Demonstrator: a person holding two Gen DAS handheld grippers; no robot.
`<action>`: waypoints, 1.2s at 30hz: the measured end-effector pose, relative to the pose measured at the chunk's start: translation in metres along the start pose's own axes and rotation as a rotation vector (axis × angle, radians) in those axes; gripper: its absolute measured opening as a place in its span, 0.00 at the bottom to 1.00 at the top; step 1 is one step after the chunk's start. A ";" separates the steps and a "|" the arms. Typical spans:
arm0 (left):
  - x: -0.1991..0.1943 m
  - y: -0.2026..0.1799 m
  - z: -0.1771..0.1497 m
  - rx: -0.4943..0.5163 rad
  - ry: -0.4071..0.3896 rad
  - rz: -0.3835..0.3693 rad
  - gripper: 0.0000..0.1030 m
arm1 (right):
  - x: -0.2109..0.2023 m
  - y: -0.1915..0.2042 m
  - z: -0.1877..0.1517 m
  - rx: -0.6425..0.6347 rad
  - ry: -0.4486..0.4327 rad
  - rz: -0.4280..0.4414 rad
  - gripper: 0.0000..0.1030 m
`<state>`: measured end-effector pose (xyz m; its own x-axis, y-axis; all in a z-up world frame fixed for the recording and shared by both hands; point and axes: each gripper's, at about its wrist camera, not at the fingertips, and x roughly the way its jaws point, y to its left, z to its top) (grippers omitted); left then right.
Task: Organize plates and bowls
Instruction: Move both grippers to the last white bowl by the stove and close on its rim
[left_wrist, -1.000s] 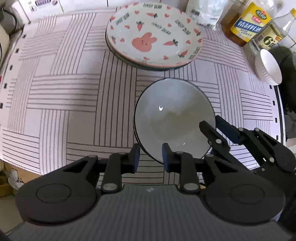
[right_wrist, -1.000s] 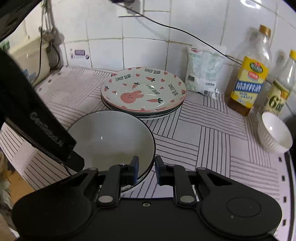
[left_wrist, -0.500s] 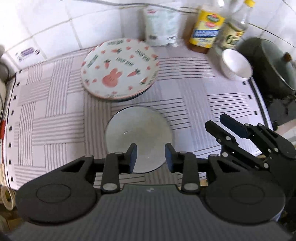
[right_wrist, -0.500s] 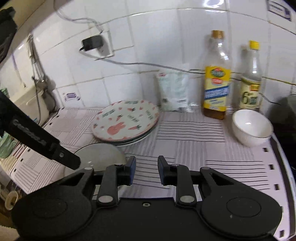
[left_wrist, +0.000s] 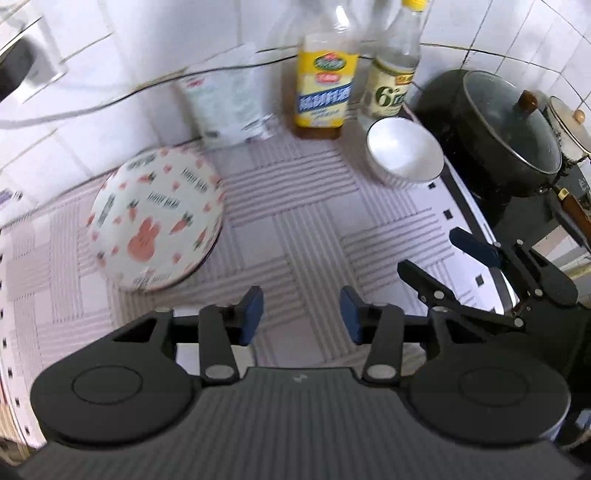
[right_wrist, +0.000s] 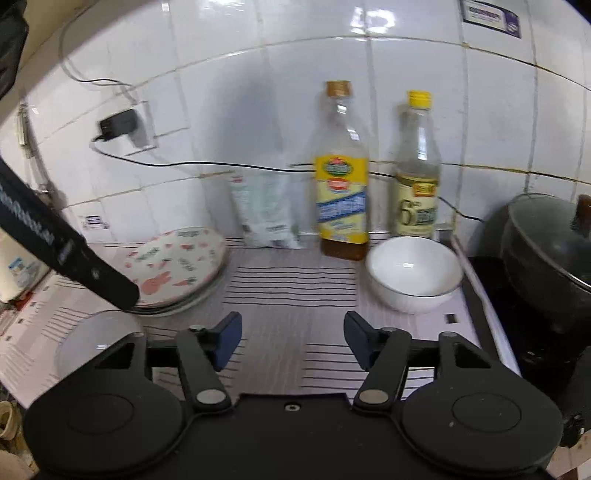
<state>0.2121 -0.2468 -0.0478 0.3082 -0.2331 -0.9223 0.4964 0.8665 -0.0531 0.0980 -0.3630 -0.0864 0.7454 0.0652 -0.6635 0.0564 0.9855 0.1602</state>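
A stack of rabbit-and-carrot plates (left_wrist: 157, 223) sits at the left of the striped mat; it also shows in the right wrist view (right_wrist: 177, 267). A white bowl (left_wrist: 404, 151) stands at the back right by the bottles, also in the right wrist view (right_wrist: 415, 273). A grey bowl (right_wrist: 94, 339) sits low left in the right wrist view, partly hidden by the gripper body. My left gripper (left_wrist: 301, 314) is open and empty above the mat. My right gripper (right_wrist: 291, 339) is open and empty, short of the white bowl; it also shows in the left wrist view (left_wrist: 436, 258).
Two bottles (left_wrist: 325, 85) (left_wrist: 393, 74) and a white packet (left_wrist: 229, 107) stand against the tiled wall. A dark lidded pot (left_wrist: 506, 133) sits on the stove at the right. A cable (right_wrist: 207, 164) runs along the wall. The mat's right edge borders the stove.
Both grippers have risen and pulled back from the grey bowl, turned toward the right, and opened wider. The grey bowl has left the left wrist view.
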 end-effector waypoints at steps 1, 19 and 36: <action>0.005 -0.004 0.006 0.008 -0.003 -0.005 0.49 | 0.003 -0.007 -0.001 0.005 -0.001 -0.016 0.67; 0.098 -0.067 0.086 0.074 -0.079 -0.098 0.65 | 0.089 -0.078 -0.019 0.099 0.077 -0.158 0.90; 0.184 -0.064 0.118 0.072 -0.134 -0.121 0.66 | 0.141 -0.093 0.000 0.132 0.081 -0.227 0.90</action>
<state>0.3326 -0.3968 -0.1692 0.3451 -0.3946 -0.8516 0.5917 0.7958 -0.1289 0.1979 -0.4455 -0.1948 0.6482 -0.1378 -0.7489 0.3061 0.9477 0.0906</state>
